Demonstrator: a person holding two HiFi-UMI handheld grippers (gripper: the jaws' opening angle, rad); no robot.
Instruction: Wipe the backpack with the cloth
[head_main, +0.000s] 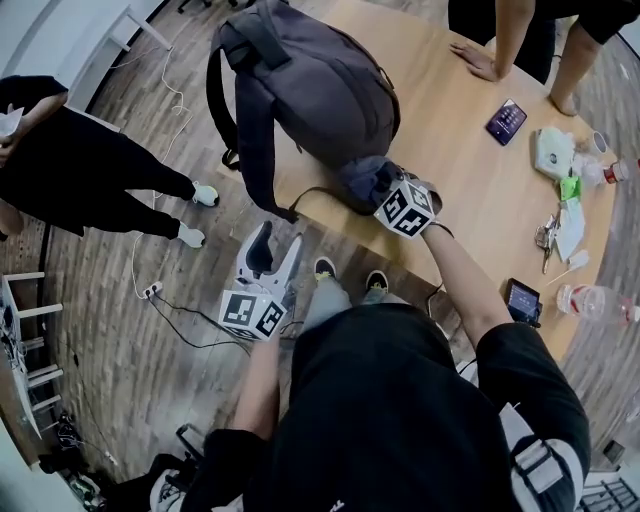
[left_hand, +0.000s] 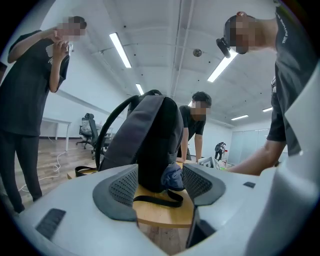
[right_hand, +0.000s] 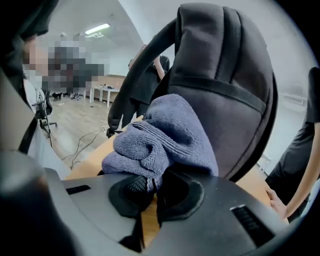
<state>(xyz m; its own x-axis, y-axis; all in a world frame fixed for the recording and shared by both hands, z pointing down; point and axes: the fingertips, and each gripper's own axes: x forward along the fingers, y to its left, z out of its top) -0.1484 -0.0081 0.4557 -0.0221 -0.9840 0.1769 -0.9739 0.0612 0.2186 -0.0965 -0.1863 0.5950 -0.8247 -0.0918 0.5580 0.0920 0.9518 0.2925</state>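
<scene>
Wiping is in hand. The right tool (right_hand: 150, 187) pinches the bunched cloth (right_hand: 162, 132) at the lower end of the backpack (head_main: 310, 90), which lies along the near edge of the surface (head_main: 470, 190), by its left corner. The left tool (head_main: 272, 250), spread and empty, hangs off that edge. The next move probably calls for a stroke up the fabric. The cloth hides whether it is actually touching the backpack.
</scene>
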